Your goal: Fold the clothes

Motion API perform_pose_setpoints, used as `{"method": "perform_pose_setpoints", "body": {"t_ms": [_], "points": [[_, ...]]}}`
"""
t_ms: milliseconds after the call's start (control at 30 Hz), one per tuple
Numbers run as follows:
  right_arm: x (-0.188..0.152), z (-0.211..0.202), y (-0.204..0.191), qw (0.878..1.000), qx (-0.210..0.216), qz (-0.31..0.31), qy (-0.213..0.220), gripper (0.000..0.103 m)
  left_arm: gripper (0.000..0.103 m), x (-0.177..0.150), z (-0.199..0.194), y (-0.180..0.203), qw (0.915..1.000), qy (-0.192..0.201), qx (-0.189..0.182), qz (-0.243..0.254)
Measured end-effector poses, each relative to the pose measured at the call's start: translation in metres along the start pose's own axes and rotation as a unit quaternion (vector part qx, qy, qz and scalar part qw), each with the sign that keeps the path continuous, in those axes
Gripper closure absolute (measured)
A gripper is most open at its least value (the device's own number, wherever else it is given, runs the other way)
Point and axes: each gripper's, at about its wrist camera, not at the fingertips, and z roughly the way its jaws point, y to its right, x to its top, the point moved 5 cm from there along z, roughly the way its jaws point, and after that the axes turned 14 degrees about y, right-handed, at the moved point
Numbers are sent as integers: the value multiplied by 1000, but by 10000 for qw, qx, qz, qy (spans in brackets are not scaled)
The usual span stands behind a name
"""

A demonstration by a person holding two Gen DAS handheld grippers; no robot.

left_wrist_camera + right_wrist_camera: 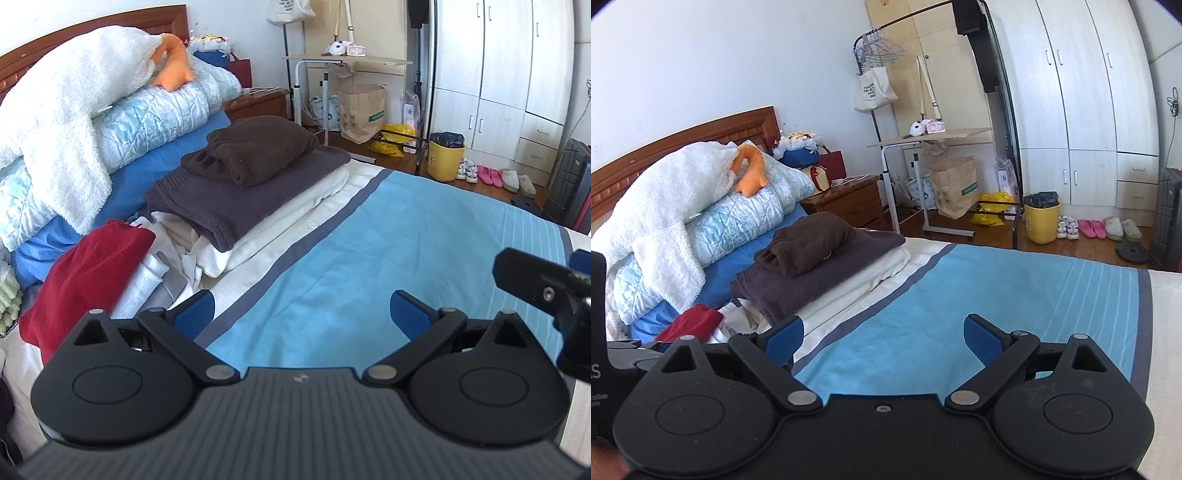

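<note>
A stack of folded clothes lies on the bed's left side: a dark brown garment on top, a grey knit under it, white fabric at the bottom. A red garment lies crumpled nearer, beside loose white pieces. My left gripper is open over the blue bedspread, holding nothing. My right gripper is open too, over the same bedspread. Its black body shows at the left wrist view's right edge.
Rolled quilts and a white fleece blanket pile against the wooden headboard. Past the bed stand a nightstand, a small white table, a paper bag, a yellow bin, shoes and a white wardrobe.
</note>
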Motion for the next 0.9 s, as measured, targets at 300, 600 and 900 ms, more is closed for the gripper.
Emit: {"method": "perform_pose_setpoints", "body": {"t_ms": [300,600,900], "points": [[-3,-2,13,9984,162,543,61,7,0,-3,5,7,10000,-76,-23,48],[-7,-6,18,9983,93,567,35,7,0,-3,3,14,9997,-96,144,177],[-4,-18,26,9968,279,744,124,7,0,0,-5,23,9998,-75,56,175]]}}
